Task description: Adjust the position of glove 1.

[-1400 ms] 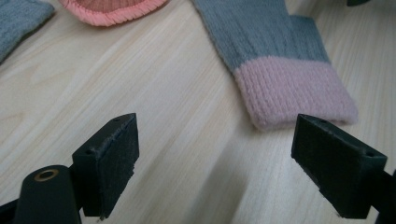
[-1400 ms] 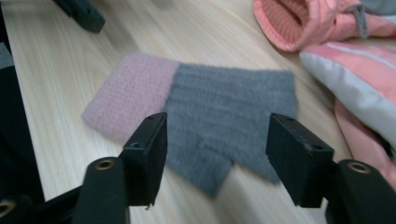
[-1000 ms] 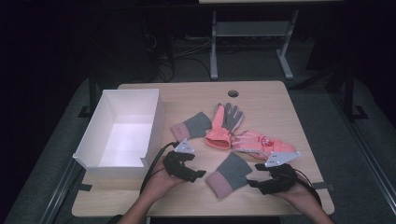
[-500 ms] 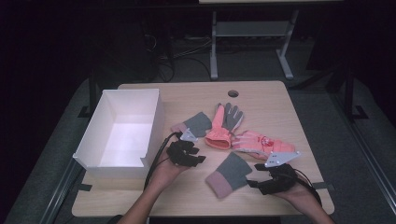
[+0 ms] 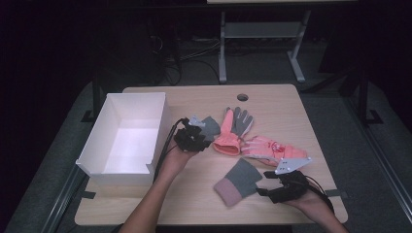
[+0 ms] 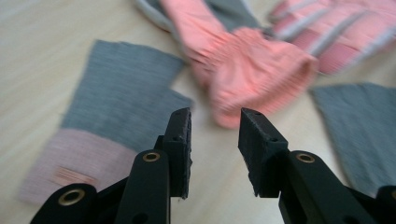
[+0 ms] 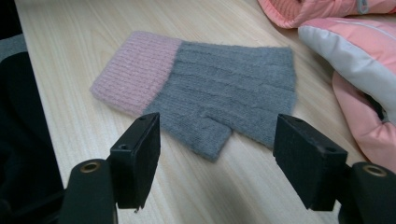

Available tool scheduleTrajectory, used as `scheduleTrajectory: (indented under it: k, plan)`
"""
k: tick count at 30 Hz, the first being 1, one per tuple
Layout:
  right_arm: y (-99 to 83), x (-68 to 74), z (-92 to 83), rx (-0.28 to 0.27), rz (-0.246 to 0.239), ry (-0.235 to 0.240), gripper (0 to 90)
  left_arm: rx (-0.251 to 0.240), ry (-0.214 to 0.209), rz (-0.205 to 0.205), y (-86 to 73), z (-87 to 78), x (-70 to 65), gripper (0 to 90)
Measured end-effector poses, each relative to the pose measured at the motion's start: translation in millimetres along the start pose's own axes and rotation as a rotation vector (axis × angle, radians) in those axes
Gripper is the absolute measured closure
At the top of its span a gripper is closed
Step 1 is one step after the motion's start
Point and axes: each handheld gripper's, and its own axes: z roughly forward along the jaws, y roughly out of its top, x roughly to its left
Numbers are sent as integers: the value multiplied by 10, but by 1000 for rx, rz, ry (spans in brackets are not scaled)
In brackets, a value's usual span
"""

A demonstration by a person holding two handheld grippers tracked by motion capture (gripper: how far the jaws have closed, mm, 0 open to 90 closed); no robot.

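White box [image 5: 124, 141] left of left gripper [image 5: 193, 137]; coral gloves [image 5: 252, 141] right.

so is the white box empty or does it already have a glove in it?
Empty. In the high view the white box shows a bare white floor; the gloves lie on the table.

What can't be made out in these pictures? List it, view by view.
- Left gripper view: the label on the grey mitten is smeared by motion blur and unreadable.
- Right gripper view: the pink padded glove is cut off by the top and right edges.
- High view: the cables behind the table are too dark to trace.
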Motion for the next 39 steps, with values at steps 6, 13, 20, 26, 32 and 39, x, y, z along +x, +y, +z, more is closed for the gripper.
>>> scheduleTrajectory:
  k: [6, 13, 20, 26, 32, 39]
  plan:
    - [1, 4, 4, 2, -4, 9, 320, 11, 23, -34, 132, 185, 203, 645]
    - [2, 7, 2, 0, -8, 20, 322, 64, 60, -48, 173, 361, 409, 645]
    - [0, 7, 8, 3, -13, 28, 324, 88, 96, -55, 134, 476, 500, 627]
    - [1, 13, 9, 5, -10, 33, 328, 127, 109, -58, 80, 568, 534, 601]
    - [-1, 12, 5, -2, -16, 34, 333, 112, 92, -96, 18, 607, 547, 695]
    - [1, 13, 14, 2, -14, 38, 340, 127, 77, -123, 38, 591, 532, 854]
